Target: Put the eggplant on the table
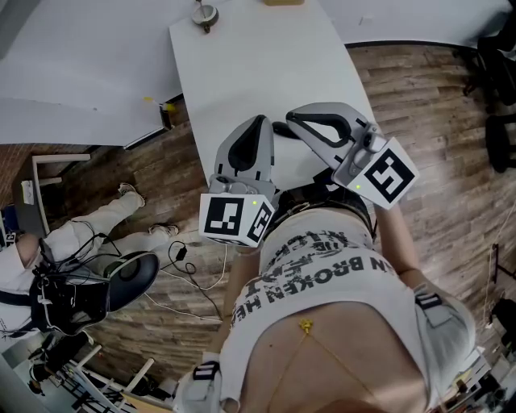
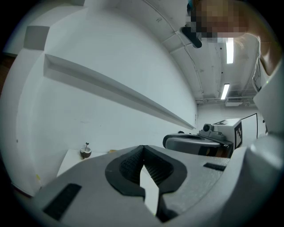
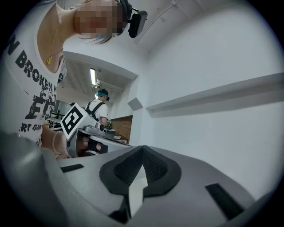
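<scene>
Head view: left tongs (image 1: 260, 121), right tongs (image 1: 289, 117) closed, empty; both level over table (image 1: 242, 48).

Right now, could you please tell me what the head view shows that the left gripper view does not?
Only the head view: the wooden floor, another person at left, and the marker cube on the left hand-held gripper. Only the left gripper view: the ceiling lights, a wall ledge, and the left hand-held gripper's jaws, together with nothing between them. Both: the white table, the small round stemmed object at its far end, and the right hand-held gripper.
</scene>
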A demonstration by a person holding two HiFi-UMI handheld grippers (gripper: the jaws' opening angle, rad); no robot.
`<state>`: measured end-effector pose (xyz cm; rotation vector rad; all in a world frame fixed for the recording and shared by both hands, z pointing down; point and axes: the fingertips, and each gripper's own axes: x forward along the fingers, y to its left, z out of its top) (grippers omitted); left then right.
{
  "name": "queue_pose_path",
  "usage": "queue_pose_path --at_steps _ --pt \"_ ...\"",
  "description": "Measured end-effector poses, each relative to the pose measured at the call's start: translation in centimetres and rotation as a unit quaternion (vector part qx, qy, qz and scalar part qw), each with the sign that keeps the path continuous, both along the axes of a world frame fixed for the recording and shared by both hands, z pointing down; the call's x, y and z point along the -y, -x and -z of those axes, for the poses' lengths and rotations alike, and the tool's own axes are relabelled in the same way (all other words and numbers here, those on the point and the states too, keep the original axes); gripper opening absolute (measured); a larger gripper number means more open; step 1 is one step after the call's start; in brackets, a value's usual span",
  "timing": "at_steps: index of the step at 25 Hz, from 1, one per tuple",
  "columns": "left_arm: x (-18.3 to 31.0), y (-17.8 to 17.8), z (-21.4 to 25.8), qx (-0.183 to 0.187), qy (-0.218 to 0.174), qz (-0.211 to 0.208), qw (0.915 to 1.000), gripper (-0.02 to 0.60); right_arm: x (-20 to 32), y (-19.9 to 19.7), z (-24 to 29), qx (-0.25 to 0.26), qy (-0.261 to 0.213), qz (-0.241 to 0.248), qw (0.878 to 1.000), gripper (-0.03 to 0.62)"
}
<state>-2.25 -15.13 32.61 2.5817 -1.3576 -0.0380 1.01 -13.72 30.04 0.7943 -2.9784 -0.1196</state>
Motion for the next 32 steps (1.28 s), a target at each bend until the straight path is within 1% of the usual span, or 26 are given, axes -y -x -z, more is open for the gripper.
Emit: queue_pose_path --at_steps 9,32 --pt "0.7 0.0 -0.1 0.002 0.004 -0.002 1.0000 -0.002 0.7 0.1 -0.2 -0.002 0.004 0.002 1.000 0.008" --pt "0.6 -0.1 -1.0 0.002 0.010 -0.004 0.9999 -0.002 0.9 -0.1 -1.2 -0.015 0.014 0.001 1.000 0.008"
